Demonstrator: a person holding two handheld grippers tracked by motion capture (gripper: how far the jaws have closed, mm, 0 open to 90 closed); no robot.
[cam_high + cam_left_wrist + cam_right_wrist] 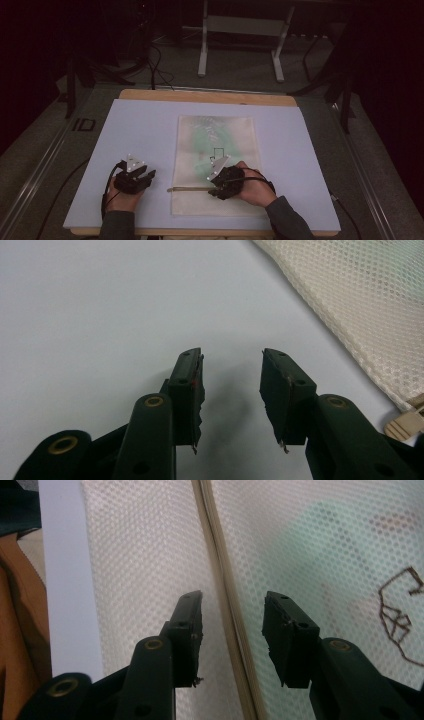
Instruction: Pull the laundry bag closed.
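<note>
A white mesh bag [215,165] lies flat on the pale board [140,135] that covers the table, a little right of the board's middle and reaching almost to its near edge. Something green shows faintly through the mesh in the bag's far half. A tan zipper line [189,189] runs across the bag close to its near edge.

The right gripper [223,186] sits over the bag's near part, right at the zipper. In the right gripper view its jaws stand apart, one on each side of the zipper [227,605], which passes up through the gap between them. The pads are not pressed on the zipper, and whether their tips touch the mesh [140,555] cannot be told.

The left gripper [135,180] rests over bare board near the near-left corner, just left of the bag's left edge. In the left gripper view its jaws are likewise apart with nothing between them, above the plain board surface [100,305]. The bag's edge [360,305] lies off to one side, and a tan zipper end [406,424] shows beside one jaw, apart from it.
</note>
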